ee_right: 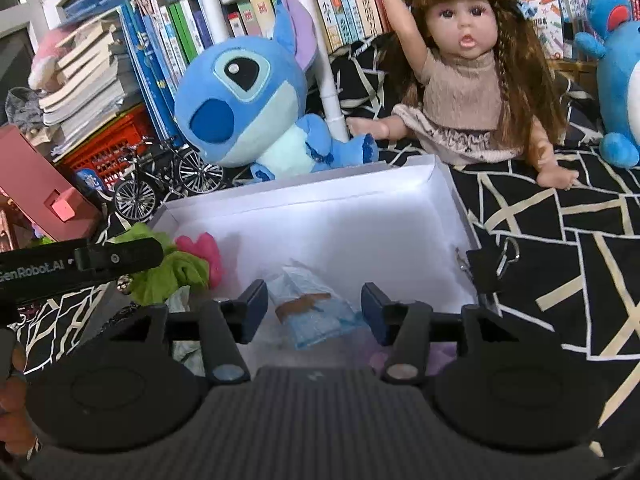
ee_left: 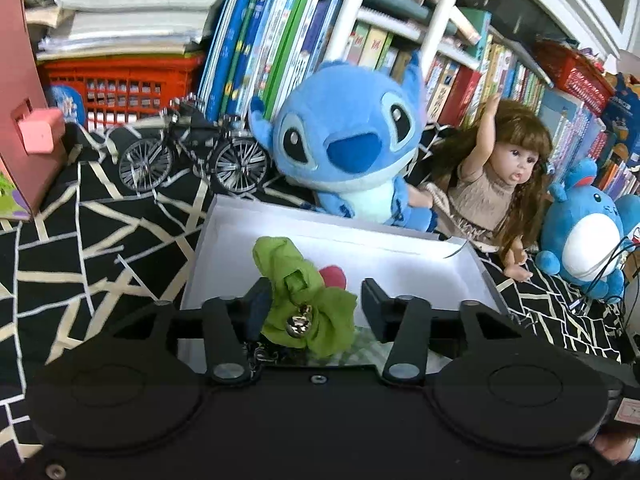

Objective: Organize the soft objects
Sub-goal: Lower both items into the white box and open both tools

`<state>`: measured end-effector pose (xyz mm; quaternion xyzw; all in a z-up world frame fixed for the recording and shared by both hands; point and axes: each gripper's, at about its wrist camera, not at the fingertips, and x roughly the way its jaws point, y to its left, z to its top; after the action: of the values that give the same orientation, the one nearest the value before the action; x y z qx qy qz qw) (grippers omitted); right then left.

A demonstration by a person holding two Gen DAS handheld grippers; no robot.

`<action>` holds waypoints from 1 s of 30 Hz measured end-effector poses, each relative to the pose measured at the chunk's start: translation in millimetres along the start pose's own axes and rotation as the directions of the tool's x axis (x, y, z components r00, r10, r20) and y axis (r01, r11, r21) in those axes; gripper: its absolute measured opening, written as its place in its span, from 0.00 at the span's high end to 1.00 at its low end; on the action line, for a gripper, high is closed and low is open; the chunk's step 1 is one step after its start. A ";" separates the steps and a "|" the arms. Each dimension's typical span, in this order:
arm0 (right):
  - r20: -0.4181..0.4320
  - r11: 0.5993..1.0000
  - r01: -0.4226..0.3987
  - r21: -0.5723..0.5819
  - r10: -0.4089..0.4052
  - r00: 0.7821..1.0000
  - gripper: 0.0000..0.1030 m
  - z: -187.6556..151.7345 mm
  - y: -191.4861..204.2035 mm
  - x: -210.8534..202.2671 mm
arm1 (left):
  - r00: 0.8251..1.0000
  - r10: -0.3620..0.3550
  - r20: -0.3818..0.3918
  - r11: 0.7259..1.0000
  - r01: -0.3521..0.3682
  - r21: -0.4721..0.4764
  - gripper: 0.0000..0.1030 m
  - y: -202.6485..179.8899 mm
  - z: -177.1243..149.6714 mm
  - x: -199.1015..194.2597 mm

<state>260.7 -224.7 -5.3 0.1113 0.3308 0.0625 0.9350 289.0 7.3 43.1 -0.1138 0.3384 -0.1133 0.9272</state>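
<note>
Left claw (ee_left: 310,306): jaws parted on either side of the crumpled green fabric flower with a small gold bell (ee_left: 308,308). Its left edge lies against the left pad; the right pad stands clear, so I read no grip. Right claw (ee_right: 314,310): jaws likewise parted, flanking the pale blue translucent pouch with a brown band (ee_right: 316,314), neither pad touching it.

Step in hand, as I judge it: letting both pieces go into the shallow white cardboard box (ee_right: 424,188). To do it well I would lift each claw straight up, so no pad snags cloth and drags it over the near wall.

Flower: limp, ruffled cloth, a pink petal behind it, lying at the box's near left. Pouch: flat, crinkled, near middle of the box floor.

Beyond the box: blue plush alien toy (ee_left: 344,140), long-haired doll in a beige knit dress (ee_right: 464,80), black-and-cream patterned cloth (ee_left: 92,232).
</note>
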 end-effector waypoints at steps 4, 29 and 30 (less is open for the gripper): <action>0.026 1.000 -0.002 -0.014 0.003 1.000 0.31 -1.4 -1.5 -11.9 | 0.999 -0.007 0.037 1.000 0.007 -0.002 0.31 -2.6 -1.3 -18.4; 0.244 0.990 -0.017 -0.138 0.051 0.968 0.09 -36.3 0.5 -108.3 | 0.985 -0.071 0.160 0.993 0.055 0.103 0.13 -22.5 -48.0 -104.5; 0.252 0.989 -0.010 -0.148 0.047 0.967 0.09 -38.4 1.2 -110.9 | 0.984 -0.076 0.160 0.993 0.059 0.104 0.13 -22.8 -49.6 -106.8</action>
<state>150.6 -238.3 32.9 0.0547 0.2011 0.0852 0.9743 174.0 9.7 76.9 -0.0881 0.2508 -0.1517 0.9520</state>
